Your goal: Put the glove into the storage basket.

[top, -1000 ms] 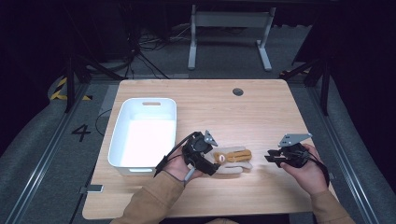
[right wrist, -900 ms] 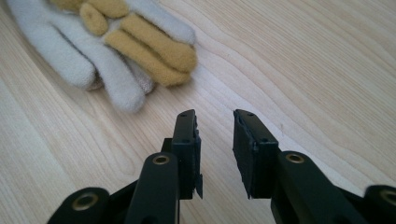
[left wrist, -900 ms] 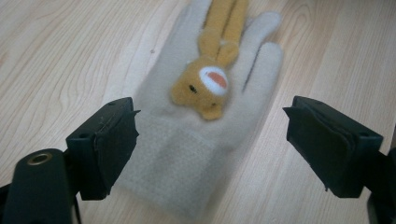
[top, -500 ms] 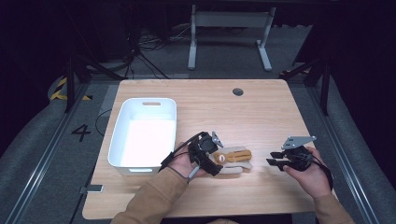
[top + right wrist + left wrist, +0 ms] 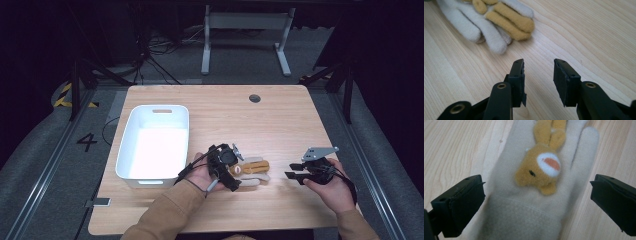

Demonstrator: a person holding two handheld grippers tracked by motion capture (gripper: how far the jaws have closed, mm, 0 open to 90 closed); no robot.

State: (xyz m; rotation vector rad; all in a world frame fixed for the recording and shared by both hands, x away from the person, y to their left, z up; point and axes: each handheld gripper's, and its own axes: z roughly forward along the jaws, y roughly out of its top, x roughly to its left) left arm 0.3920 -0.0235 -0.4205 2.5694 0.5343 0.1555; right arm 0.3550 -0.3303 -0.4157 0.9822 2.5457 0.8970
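glove [image 5: 529,202]: cream fleece, tan bunny head + ears sewn on, lay flat nr table's [image 5: 280,120] front edge, centre | L gripper [image 5: 536,195] jaws just opened wide, straddling cuff, no contact | R gripper [image 5: 539,80] jaws just opened, apart, nothing between, bare wood ahead | white bin [image 5: 155,175] by left edge

The glove [image 5: 524,202] looks like soft matt fleece (fuzzy plush bear [image 5: 541,171] sewn on), lying on smooth pale wood-grain table [image 5: 454,150].

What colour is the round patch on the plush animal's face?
White with an orange centre, on the golden-brown plush animal; clearest in the left gripper view.
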